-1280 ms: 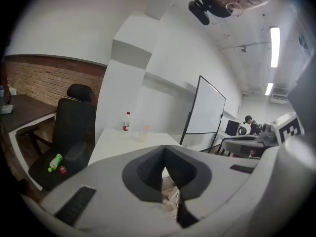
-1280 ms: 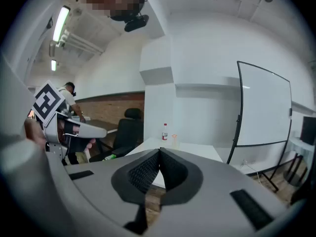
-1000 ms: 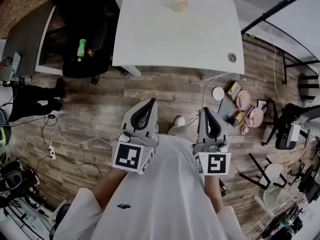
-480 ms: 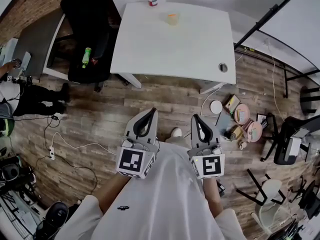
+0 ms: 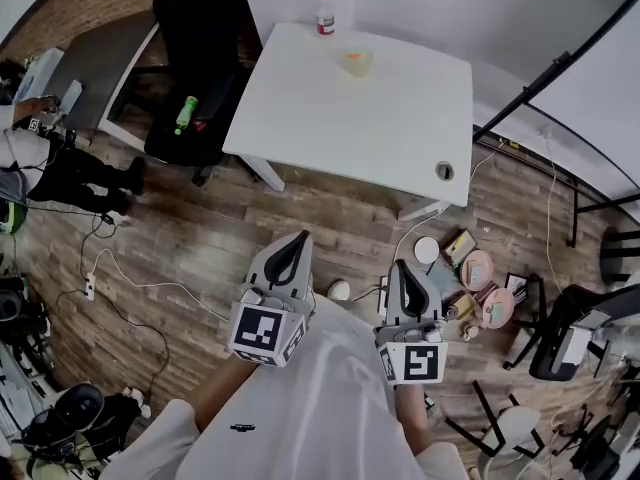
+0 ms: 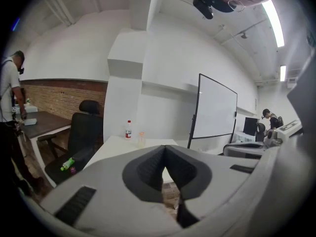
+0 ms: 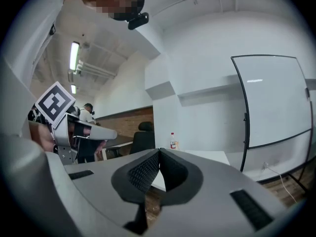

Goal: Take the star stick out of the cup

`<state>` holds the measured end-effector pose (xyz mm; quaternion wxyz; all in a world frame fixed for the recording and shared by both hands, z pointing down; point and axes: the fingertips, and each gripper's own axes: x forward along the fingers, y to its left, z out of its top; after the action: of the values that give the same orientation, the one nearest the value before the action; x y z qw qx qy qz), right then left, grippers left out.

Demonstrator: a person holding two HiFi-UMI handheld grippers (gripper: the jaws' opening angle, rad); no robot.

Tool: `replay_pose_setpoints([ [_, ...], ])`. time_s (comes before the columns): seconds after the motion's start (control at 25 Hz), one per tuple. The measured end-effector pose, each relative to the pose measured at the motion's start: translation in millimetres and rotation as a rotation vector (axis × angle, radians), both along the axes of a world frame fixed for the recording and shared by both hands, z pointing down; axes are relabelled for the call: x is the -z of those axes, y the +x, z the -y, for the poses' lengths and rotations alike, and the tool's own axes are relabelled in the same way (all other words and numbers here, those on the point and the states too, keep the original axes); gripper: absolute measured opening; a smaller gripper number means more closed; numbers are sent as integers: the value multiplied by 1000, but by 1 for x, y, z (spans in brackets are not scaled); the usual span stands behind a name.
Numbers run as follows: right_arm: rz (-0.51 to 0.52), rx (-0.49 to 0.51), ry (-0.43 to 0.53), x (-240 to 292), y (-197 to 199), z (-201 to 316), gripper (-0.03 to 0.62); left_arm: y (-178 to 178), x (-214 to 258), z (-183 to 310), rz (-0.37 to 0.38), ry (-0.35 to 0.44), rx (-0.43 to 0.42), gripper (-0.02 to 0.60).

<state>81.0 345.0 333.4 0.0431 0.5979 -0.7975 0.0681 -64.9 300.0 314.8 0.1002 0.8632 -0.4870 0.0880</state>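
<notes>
Left gripper [image 5: 302, 238]: grey jaws together, nothing between them, held over the wood floor [image 5: 200, 248], short of the table

Small translucent plastic cup [image 5: 358, 66] stands near the far edge of the white rectangular table [image 5: 400, 138], near a clear red-capped bottle [image 5: 325, 13]. Orange star stick [image 5: 354, 57] sits inside the cup; too small to read its axis, probably upright

Right gripper [image 5: 402, 266]: jaws also together, empty

Cup lies straight ahead, well apart from both claws, roughly between their lines, so neither is clearly nearer. Likely next: close in on the table, open one claw, take the stick from above
</notes>
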Motion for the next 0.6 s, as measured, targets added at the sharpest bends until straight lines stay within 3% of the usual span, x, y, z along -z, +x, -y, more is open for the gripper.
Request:
replay_pose_setpoints([
  [0.28,29,64,-19,-8,2,29,3,11,-8,14,31,-39,3,-9],
  [0.6,6,73,-11,-2,-1,99,3,18,-18,85,35,-58,-29,-9],
])
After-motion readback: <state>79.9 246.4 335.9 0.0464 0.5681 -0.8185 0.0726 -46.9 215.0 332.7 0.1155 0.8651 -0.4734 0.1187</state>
